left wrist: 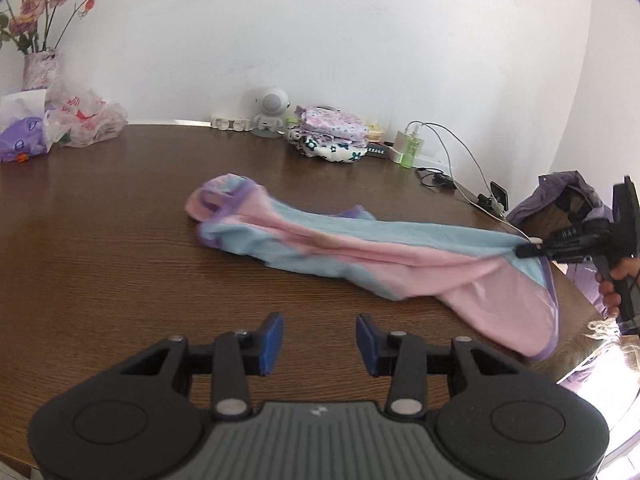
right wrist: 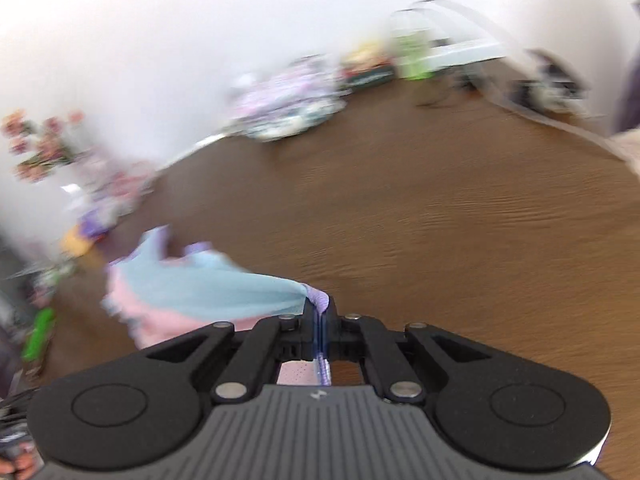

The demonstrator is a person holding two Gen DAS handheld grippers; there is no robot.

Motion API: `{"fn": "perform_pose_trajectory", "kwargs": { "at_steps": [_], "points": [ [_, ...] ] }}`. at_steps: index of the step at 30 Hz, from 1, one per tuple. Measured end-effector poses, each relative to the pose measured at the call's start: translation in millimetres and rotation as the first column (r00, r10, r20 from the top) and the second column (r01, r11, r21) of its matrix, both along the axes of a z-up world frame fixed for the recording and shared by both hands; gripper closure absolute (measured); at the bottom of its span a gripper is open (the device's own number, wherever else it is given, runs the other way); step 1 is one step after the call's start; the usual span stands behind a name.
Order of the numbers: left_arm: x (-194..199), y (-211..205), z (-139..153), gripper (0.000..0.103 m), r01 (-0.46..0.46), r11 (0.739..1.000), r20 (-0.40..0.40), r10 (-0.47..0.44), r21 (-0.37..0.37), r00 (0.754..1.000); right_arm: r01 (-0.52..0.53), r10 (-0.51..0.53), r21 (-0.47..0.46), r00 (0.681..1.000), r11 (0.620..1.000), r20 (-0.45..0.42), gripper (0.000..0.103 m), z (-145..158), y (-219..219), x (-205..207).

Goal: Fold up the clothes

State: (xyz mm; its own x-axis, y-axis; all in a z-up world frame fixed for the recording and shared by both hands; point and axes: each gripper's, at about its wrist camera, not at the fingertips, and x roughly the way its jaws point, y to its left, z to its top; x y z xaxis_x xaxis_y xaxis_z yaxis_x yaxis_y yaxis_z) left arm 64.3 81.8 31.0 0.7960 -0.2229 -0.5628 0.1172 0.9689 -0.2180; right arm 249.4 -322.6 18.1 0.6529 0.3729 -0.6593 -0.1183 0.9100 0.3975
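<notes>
A small pink and light-blue garment (left wrist: 360,256) with purple trim lies stretched across the brown wooden table (left wrist: 120,240). My right gripper (left wrist: 528,249) pinches its right edge and pulls it taut; a hand holds that gripper's handle at the far right. The blurred right wrist view shows this right gripper (right wrist: 321,320) shut on the purple-trimmed hem, with the garment (right wrist: 192,292) trailing off to the left. My left gripper (left wrist: 320,340) hovers over bare table in front of the cloth, its blue pads (left wrist: 272,344) apart and nothing between them.
Along the wall stand a vase of flowers (left wrist: 40,60), plastic bags (left wrist: 80,120), a small white speaker figure (left wrist: 270,108), a stack of folded floral clothes (left wrist: 332,136), and a charger with cables (left wrist: 440,152). A purple jacket (left wrist: 560,200) hangs at the table's right edge.
</notes>
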Motion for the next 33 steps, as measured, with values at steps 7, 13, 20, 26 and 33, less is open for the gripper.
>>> {"fn": "perform_pose_trajectory", "kwargs": {
  "at_steps": [7, 13, 20, 26, 33],
  "points": [
    [25, -2, -9, 0.055, -0.001, 1.0, -0.022, 0.0, -0.012, 1.0, 0.125, -0.123, -0.225, 0.992, 0.966, 0.02, 0.061, 8, -30, 1],
    [49, -6, -14, 0.042, 0.008, 1.0, -0.026, -0.008, -0.024, 1.0, -0.154, 0.183, -0.224, 0.977, 0.962, 0.113, 0.053, 47, 61, 17],
    [70, 7, -15, 0.014, -0.066, 0.997, -0.051, 0.064, -0.038, 0.997, -0.479, 0.505, -0.287, 0.863, 0.829, 0.021, 0.053, 44, 220, 70],
    [75, 33, -18, 0.004, -0.126, 0.985, -0.086, 0.117, -0.116, 0.989, -0.581, 0.587, -0.422, 0.799, 0.696, -0.133, 0.055, 19, 301, 103],
    [77, 29, -17, 0.004, -0.111, 0.986, -0.086, 0.1, -0.126, 0.991, -0.558, 0.57, -0.409, 0.815, 0.722, -0.104, 0.101, 30, 274, 79]
  ]
}}
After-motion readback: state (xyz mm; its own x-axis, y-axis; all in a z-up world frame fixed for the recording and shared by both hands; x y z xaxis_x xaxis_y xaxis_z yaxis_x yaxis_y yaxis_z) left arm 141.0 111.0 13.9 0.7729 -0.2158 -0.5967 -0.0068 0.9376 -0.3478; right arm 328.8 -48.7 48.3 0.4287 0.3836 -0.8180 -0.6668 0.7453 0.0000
